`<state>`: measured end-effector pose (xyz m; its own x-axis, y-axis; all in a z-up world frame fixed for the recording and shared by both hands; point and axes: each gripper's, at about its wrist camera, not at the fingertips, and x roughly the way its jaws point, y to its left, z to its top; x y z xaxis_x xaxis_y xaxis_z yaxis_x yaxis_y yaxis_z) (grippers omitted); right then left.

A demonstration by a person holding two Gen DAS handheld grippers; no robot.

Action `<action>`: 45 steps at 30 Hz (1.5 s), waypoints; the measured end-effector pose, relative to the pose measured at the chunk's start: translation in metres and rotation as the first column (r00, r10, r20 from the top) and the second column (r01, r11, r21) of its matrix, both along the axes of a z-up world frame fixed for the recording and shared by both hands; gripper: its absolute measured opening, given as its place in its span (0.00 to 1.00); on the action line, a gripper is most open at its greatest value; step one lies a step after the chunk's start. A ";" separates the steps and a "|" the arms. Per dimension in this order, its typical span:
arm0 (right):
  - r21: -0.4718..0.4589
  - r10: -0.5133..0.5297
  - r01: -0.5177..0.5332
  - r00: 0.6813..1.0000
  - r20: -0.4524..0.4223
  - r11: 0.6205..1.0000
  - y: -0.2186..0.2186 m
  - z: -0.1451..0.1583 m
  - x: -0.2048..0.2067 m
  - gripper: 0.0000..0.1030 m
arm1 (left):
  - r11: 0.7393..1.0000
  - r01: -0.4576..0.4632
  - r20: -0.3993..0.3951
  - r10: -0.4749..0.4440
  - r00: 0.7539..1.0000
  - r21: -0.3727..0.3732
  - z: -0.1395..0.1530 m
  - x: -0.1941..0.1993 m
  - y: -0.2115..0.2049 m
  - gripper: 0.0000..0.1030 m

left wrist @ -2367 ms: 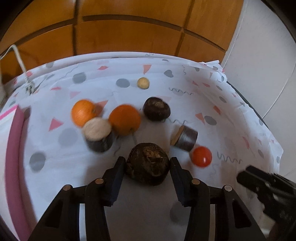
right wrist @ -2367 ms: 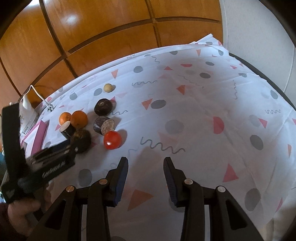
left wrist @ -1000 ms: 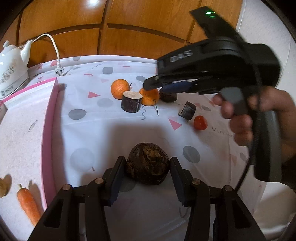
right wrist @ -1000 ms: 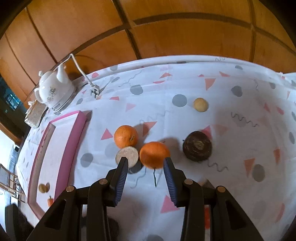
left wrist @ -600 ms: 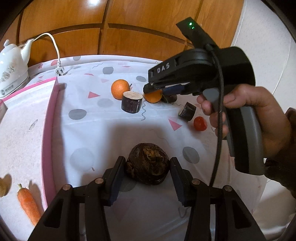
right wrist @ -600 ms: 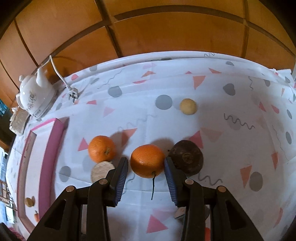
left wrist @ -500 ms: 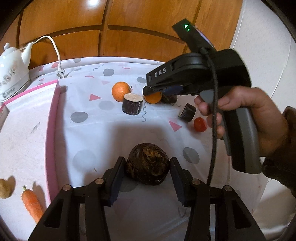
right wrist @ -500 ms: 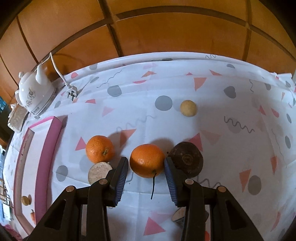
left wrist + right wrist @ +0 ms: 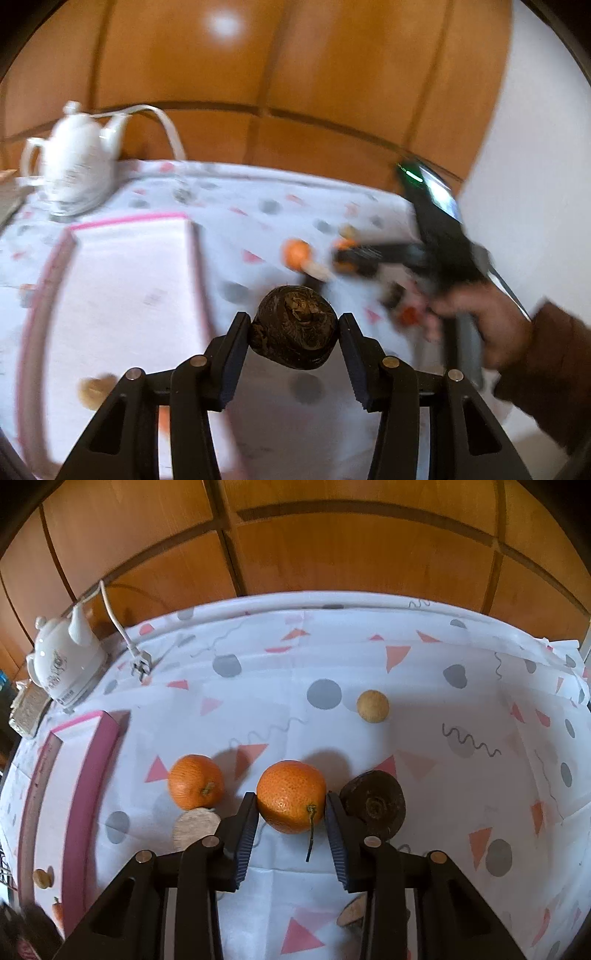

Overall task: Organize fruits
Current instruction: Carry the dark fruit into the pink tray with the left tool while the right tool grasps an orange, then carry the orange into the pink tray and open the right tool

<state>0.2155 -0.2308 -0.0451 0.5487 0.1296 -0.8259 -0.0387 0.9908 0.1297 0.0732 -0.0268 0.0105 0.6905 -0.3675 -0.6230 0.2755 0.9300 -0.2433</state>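
My left gripper is shut on a dark brown rough fruit and holds it in the air above the cloth, just right of the pink-rimmed tray. My right gripper has its jaws on both sides of an orange with a stem that rests on the cloth; both pads touch it. A second orange lies to its left and a dark round fruit to its right. A small tan fruit lies farther back.
A white kettle with cord and plug stands at the back left. A cut brown cylinder piece lies by the left finger. The tray holds a carrot and a small tan piece. Wooden panels back the table.
My left gripper has lifted and swung left with the dark fruit, the view now blurred. My right gripper has closed in until its pads touch the stemmed orange.
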 end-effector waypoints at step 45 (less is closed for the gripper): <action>0.098 0.411 -0.417 0.908 0.078 0.904 0.183 0.034 -0.112 0.35 | 0.892 -0.449 -0.052 0.451 0.891 0.045 -0.021 -0.033 0.147 0.68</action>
<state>0.1033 -0.0479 -0.0108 0.4695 0.4428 -0.7638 -0.4524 0.8636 0.2225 0.0406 0.1203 -0.0106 0.7386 -0.0061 -0.6741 -0.1889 0.9580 -0.2156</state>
